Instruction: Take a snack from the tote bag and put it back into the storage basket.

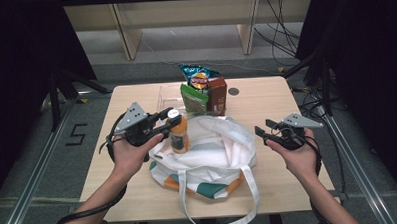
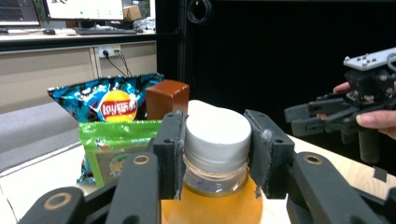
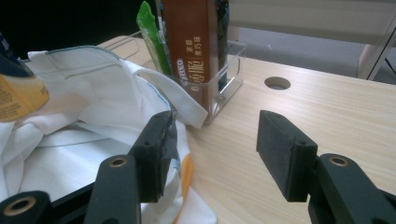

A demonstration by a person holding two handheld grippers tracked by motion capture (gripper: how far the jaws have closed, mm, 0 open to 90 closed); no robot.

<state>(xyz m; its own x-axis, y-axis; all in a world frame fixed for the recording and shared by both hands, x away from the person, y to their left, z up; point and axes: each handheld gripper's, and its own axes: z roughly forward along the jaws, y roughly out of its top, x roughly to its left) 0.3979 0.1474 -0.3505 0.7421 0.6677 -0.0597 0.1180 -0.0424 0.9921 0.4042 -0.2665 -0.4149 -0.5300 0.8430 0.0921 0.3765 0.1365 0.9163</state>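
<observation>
My left gripper (image 1: pixel 169 118) (image 2: pixel 215 154) is shut on the white cap of an orange juice bottle (image 1: pixel 178 135) (image 2: pixel 215 140), held upright over the left rim of a white tote bag (image 1: pixel 208 151) (image 3: pixel 70 135) with green and orange stripes. The bottle's edge (image 3: pixel 16 88) shows at the left of the right gripper view. My right gripper (image 1: pixel 261 130) (image 3: pixel 212 149) hovers open at the bag's right side, nothing between its jaws; it also appears far right as the other gripper (image 2: pixel 322 114) in the left gripper view.
A clear plastic bin (image 1: pixel 168 99) (image 3: pixel 224 84) behind the bag holds a blue chip bag (image 1: pixel 199 78) (image 2: pixel 109 105), a green packet (image 1: pixel 193 98) (image 2: pixel 112 144) and a brown carton (image 1: pixel 217 94) (image 3: pixel 191 51). A round hole (image 1: pixel 233 91) (image 3: pixel 277 83) sits in the wooden table (image 1: pixel 269 184).
</observation>
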